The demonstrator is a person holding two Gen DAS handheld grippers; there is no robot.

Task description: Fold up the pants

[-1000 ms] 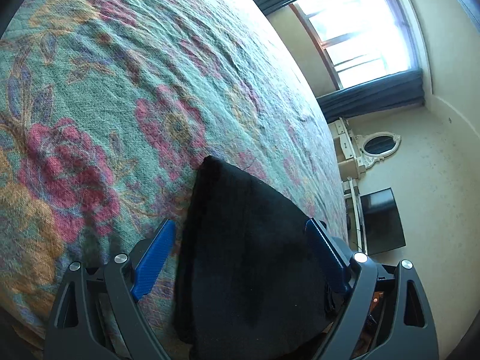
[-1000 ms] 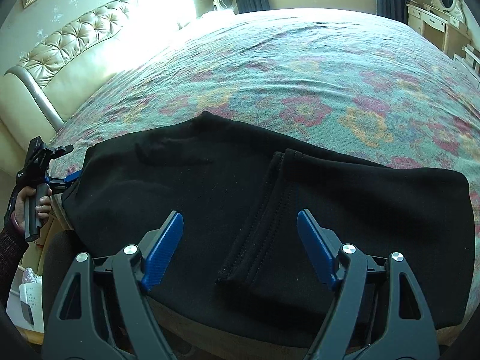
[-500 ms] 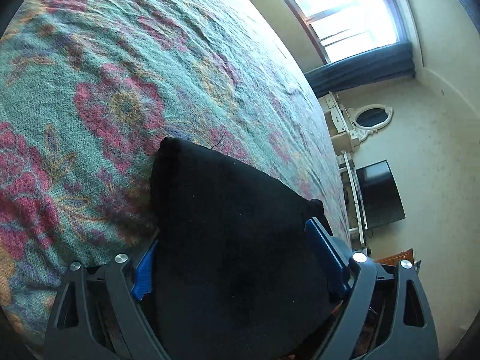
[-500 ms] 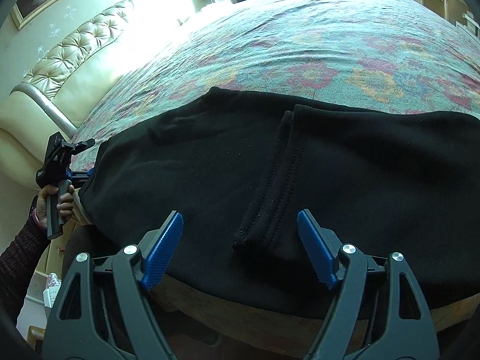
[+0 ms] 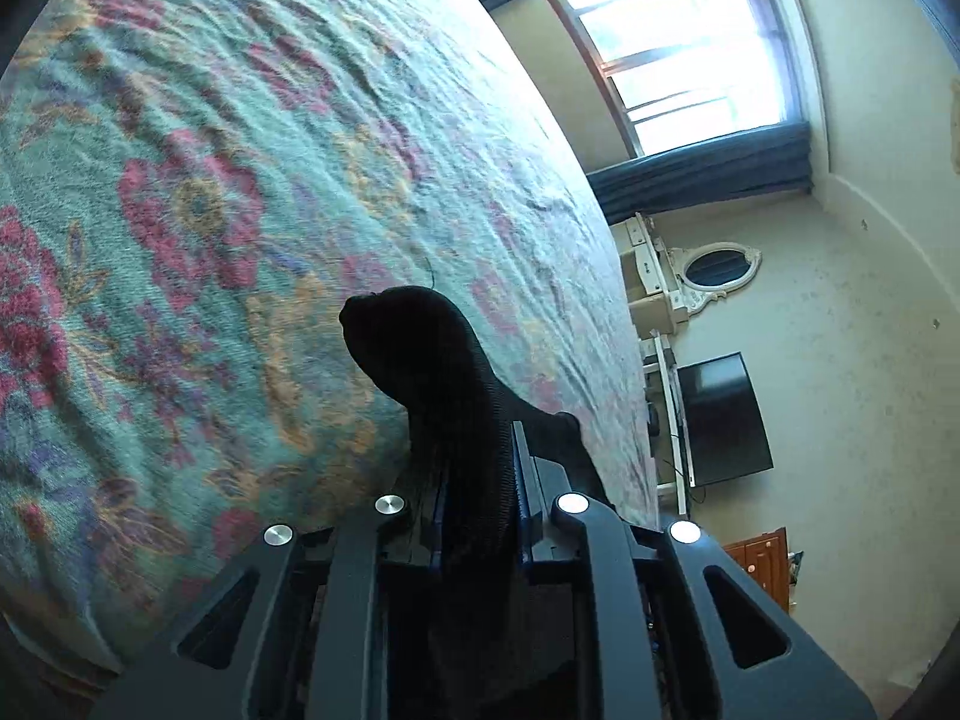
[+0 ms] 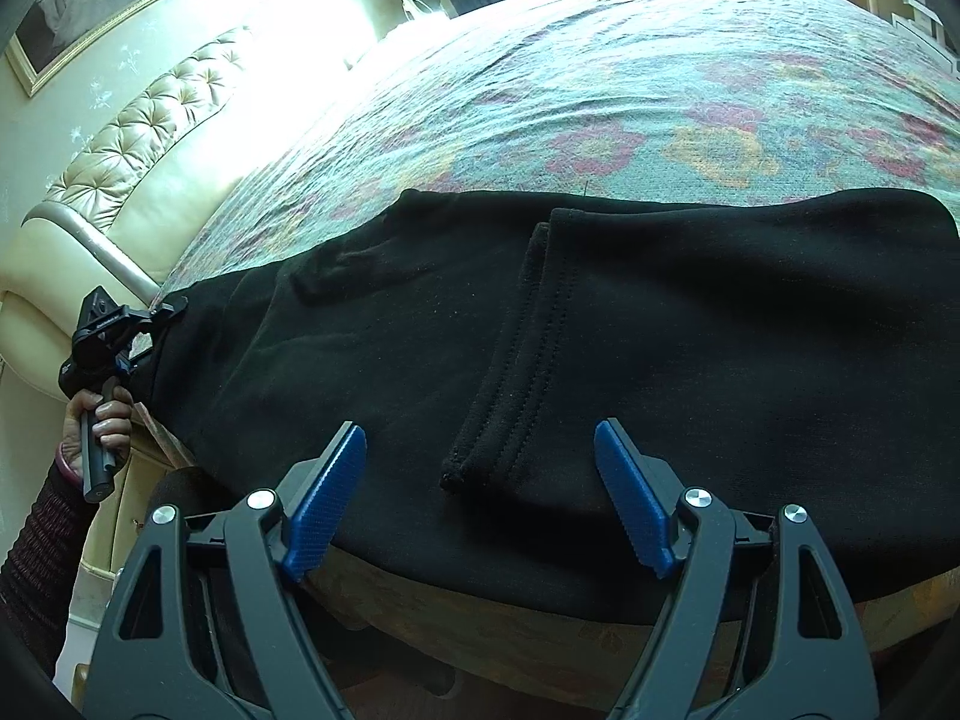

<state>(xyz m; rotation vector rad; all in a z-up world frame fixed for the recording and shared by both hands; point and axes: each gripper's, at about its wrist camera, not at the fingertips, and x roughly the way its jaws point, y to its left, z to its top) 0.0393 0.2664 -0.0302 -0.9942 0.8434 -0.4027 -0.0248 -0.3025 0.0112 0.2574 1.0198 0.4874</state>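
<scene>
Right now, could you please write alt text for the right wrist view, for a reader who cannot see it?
Black pants lie folded along the near edge of a bed with a floral bedspread, and the right gripper hovers open above a stitched hem. At far left, a hand holds the left gripper, which is closing on the pants' end.

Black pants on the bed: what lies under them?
The floral bedspread runs under the black pants and shows beyond them. The part beneath is covered, so anything between cloth and bedspread cannot be seen.
</scene>
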